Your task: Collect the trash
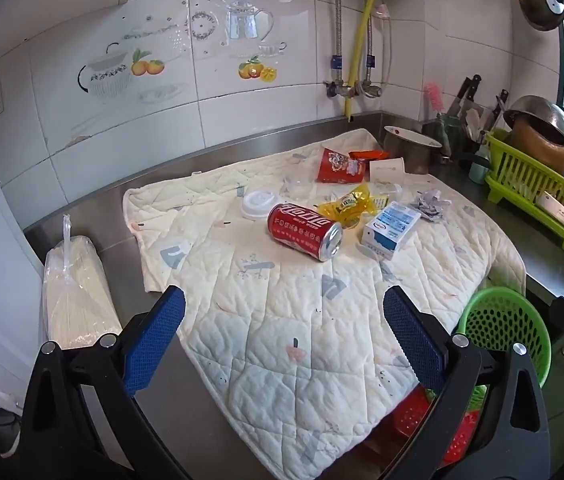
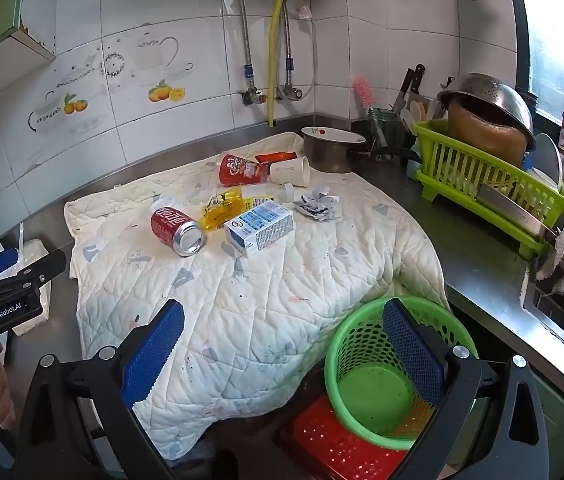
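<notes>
Nearest, the left gripper [image 1: 284, 328] and the right gripper [image 2: 282, 342] both hung with fingers spread wide and nothing between them, above the near part of the quilted mat [image 2: 266, 304]. The green basket [image 2: 378, 396], empty, sat at the mat's near right corner on a red crate [image 2: 334, 448]. Farther back the trash lay clustered: a red can [image 2: 176, 224] on its side, a blue-and-white carton [image 2: 260, 228] beside it, a yellow wrapper [image 2: 222, 208], crumpled paper [image 2: 318, 204] and a paper cup [image 2: 292, 170]. The can could probably roll away from a glancing pinch, and the soft mat might bunch under the fingers.
</notes>
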A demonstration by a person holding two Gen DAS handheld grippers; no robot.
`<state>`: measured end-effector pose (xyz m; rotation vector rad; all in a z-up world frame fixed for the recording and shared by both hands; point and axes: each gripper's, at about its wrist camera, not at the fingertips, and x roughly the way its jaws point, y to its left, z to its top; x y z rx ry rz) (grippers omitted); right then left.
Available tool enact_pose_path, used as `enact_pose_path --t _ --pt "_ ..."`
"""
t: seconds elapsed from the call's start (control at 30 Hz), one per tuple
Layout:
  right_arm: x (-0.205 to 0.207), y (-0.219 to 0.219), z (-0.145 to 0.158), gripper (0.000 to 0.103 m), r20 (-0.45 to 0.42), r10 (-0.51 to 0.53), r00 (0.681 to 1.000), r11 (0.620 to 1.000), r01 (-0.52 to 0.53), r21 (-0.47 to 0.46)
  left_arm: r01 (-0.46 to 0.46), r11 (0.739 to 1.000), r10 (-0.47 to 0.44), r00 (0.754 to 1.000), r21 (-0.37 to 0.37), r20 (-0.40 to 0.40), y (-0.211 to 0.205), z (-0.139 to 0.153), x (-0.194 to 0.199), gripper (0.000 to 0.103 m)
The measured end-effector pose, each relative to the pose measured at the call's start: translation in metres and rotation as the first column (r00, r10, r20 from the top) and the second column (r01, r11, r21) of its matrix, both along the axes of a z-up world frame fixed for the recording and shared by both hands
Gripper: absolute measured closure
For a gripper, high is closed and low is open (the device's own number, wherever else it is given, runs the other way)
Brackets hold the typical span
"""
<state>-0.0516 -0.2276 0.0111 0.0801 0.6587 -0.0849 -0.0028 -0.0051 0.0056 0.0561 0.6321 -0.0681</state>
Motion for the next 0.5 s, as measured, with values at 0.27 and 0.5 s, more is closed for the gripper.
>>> enact_pose_path --t 0.27,0.5 --pt "0.0011 -0.0002 0.0018 0.007 -0.001 -0.005 1.0 1.0 0.005 0.005 0.004 1.0 -0.004 1.0 -0.001 -0.002 -0.0007 0.0008 -0.001 0.005" --pt "0.0022 0.0012 0.0008 0.007 -0.002 -0.012 1.0 1.0 0.012 0.005 0.008 1.0 -0.008 1.0 0.002 -0.001 -0.0029 0.0 -0.0014 0.005"
